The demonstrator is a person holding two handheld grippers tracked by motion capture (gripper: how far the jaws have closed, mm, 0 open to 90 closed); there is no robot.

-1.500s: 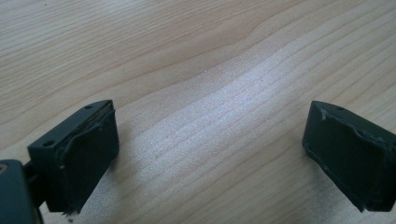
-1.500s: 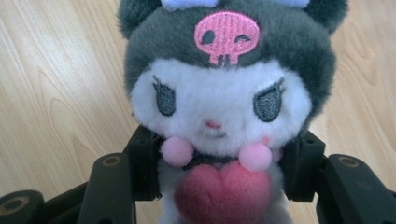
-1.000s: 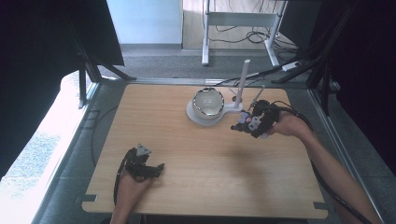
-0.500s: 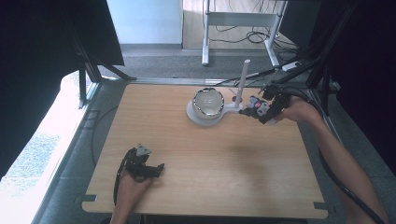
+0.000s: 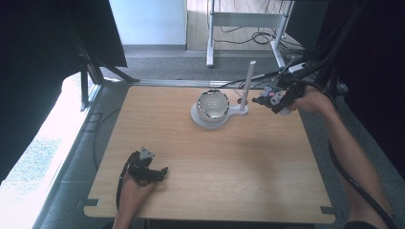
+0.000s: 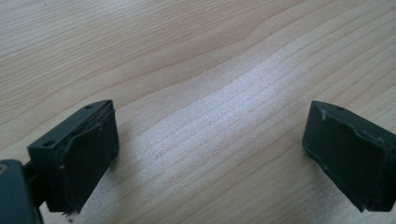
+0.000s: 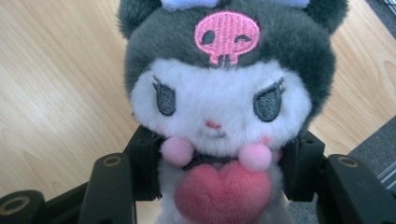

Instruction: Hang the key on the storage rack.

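Observation:
A plush toy (image 7: 219, 98) with a dark hood, a pink skull patch, a white face and a pink heart sits between my right gripper's (image 7: 219, 172) jaws, which are shut on its body. In the high view the right gripper (image 5: 272, 99) holds the plush toy (image 5: 271, 97) in the air near the table's far right edge, just right of a white post (image 5: 247, 86). A round bowl (image 5: 213, 104) sits on a white base (image 5: 206, 118) beside that post. My left gripper (image 5: 160, 172) rests on the table near its front left, open and empty, its jaws (image 6: 210, 154) wide apart over bare wood.
The wooden table (image 5: 210, 157) has a dark frame around it. Cables (image 5: 344, 167) trail from the right gripper along the right side. A white stand's legs (image 5: 243, 28) and cables lie on the floor beyond the far edge.
My right gripper has risen and moved toward the far right with the plush toy in it. The left gripper has stayed put.

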